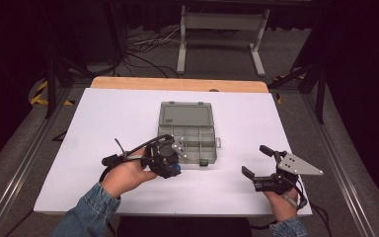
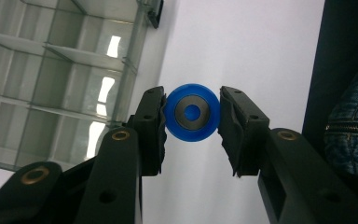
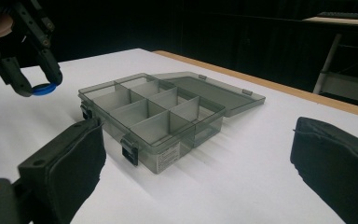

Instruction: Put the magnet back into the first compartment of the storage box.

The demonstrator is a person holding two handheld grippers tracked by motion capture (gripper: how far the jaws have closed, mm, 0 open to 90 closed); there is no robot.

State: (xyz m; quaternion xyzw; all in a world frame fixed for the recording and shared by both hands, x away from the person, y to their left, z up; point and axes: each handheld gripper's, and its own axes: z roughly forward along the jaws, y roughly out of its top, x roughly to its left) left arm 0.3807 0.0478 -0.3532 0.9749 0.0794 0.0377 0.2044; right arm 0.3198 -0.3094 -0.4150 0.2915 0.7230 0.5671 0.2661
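A small blue wheel with a dark hub (image 2: 191, 112) is pinched between the pads of my left gripper (image 2: 191, 116), held above the white table. In the right gripper view the blue wheel (image 3: 44, 88) hangs to the left of the box, with the left gripper (image 3: 39, 87) shut on it. In the high view the left gripper (image 1: 173, 169) points down by the near left corner of the clear grey compartment box (image 1: 187, 133), whose lid lies open at the back. My right gripper (image 1: 257, 161) stands open near the table's front right, nothing between its jaws.
The white table top (image 1: 103, 128) has a wooden strip along its far edge (image 1: 177, 84). Beyond it stand a white frame (image 1: 222, 29) and cables on the floor. The box's compartments (image 3: 149, 109) look empty. A denim sleeve (image 1: 86, 215) comes in at the bottom left.
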